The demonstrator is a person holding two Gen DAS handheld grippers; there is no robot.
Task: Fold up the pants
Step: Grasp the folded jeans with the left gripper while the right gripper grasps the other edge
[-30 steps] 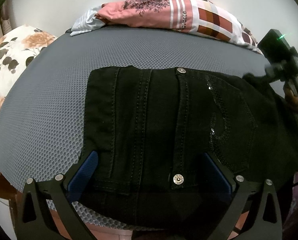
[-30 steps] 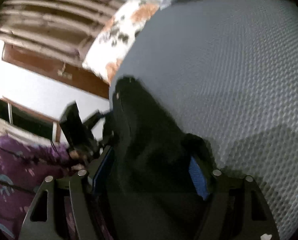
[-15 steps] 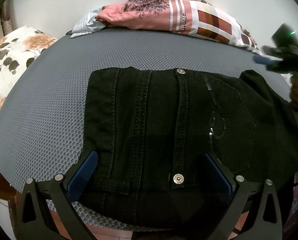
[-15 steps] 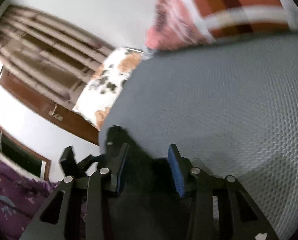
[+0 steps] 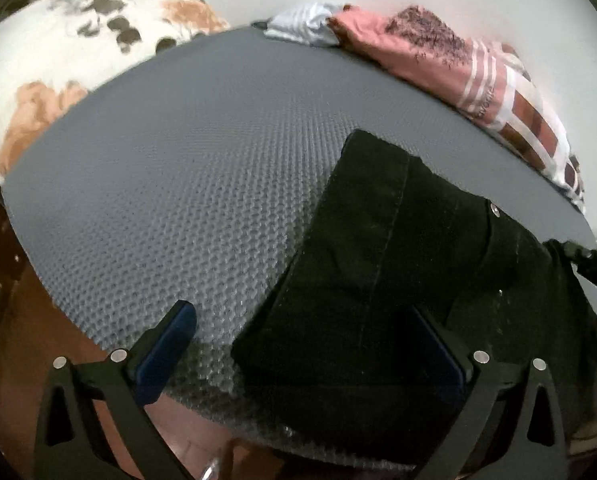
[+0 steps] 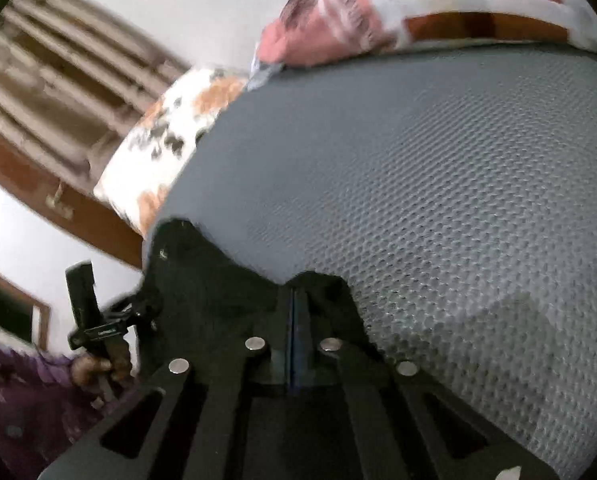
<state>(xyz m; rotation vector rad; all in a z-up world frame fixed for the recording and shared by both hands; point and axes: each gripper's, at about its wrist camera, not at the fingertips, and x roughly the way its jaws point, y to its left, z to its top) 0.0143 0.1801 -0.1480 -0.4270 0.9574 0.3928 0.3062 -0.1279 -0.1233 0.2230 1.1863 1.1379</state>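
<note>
Black pants (image 5: 398, 260) lie on the grey mesh mat (image 5: 178, 200), filling the lower right of the left wrist view. My left gripper (image 5: 298, 314) is open: one blue pad hangs over bare mat, the other over the pants, and neither presses anything. In the right wrist view the pants (image 6: 202, 280) bunch around my right gripper (image 6: 294, 300). Its jaws are closing, the pads nearly together, with a hump of black cloth pinched at their tips. The right gripper's body (image 5: 594, 260) peeks in at the left view's right edge.
A floral pillow (image 5: 78, 60) sits at the mat's far left. A pink and checked pile of clothes (image 5: 438, 56) lies along the back. The wooden bed frame (image 5: 26, 340) runs under the mat's near edge. A person's hand (image 6: 98, 368) holds the left gripper's handle.
The right jaws went from wide apart to nearly together on the pants' edge. The left view rolled and slid left, so the pants now sit on the right instead of centred.
</note>
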